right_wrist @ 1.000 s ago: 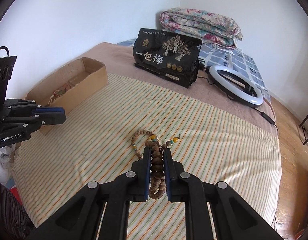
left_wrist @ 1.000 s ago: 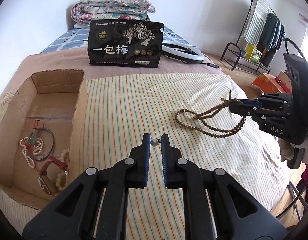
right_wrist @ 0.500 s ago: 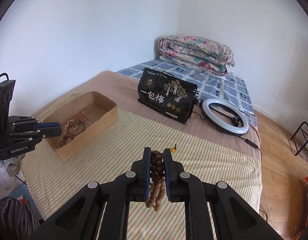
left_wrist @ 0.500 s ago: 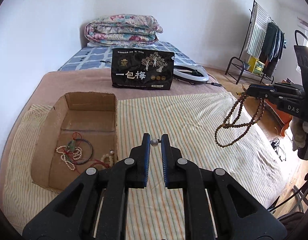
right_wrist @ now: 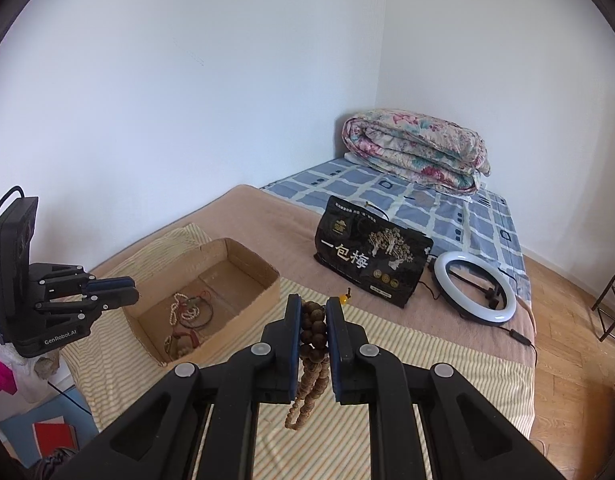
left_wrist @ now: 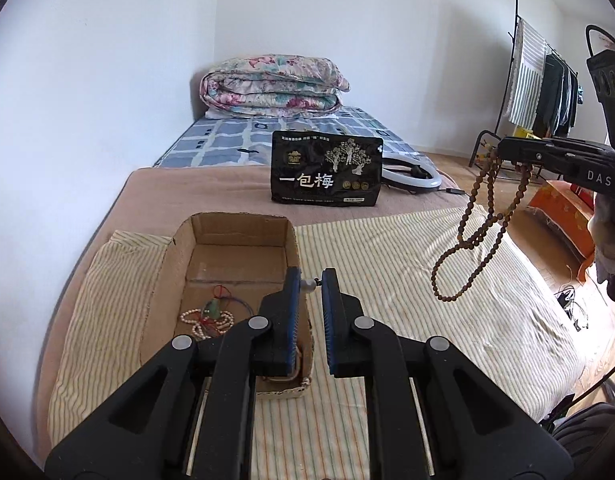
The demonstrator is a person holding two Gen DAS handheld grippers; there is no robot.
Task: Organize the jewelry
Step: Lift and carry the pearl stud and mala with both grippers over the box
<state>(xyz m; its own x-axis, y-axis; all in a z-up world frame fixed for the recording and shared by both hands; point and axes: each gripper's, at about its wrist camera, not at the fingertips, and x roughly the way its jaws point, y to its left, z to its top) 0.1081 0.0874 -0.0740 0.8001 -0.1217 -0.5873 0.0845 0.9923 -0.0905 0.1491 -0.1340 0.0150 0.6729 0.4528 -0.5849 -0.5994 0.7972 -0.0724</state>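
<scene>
The cardboard box is open on top; its far half is bare, jewelry fills the near half.

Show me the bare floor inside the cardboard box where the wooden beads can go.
The far half of the cardboard box, toward the black bag, is bare. The near half is crowded with a pearl strand and red cord pieces. The wooden beads hang from the right gripper.

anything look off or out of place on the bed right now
Mostly tidy. The cardboard box has ragged, torn edges, and a black snack bag and ring light sit on the bed among the jewelry work. The wooden bead necklace hangs in the air from the right gripper.
</scene>
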